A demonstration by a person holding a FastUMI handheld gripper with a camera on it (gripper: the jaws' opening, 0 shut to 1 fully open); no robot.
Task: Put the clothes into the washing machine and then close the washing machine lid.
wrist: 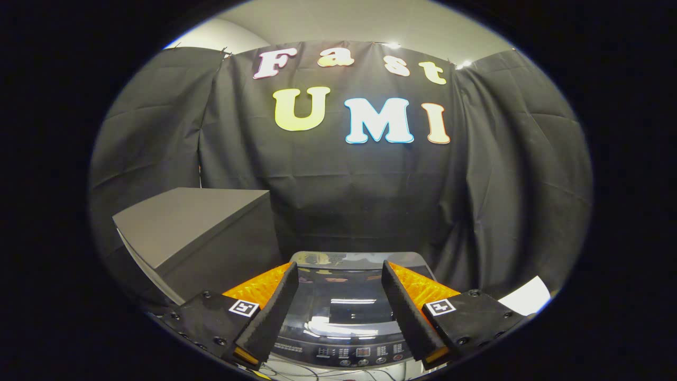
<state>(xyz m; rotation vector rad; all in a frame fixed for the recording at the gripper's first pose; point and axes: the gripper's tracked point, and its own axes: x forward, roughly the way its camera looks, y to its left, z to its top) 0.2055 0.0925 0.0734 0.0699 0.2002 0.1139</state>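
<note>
Left side: a dark grey box-shaped cabinet (195, 233) with a flat bare top, standing just beside the washing machine's left side, against the black cloth wall (370, 185). No contents visible; can't tell if it opens.

Centre: gripper (339, 275) with its fingers spread wide apart, nothing between the pads, touching nothing. It hangs above the washing machine (341, 317), looking down along its top.

Washing machine sits below and between the fingers, a top-loader with back edge near the cloth wall. Its lid (338, 304) is down and flat, dark glossy glass with ceiling lights reflected. Glare hides the drum; can't tell what is inside. The control panel (344, 353) with small buttons and a display runs along the front edge, closest to the fingers. Cables (317, 373) lie below the panel.

No clothes seen.

Right side: a white flat corner (526, 296) past the right finger, can't tell what it is.
</note>
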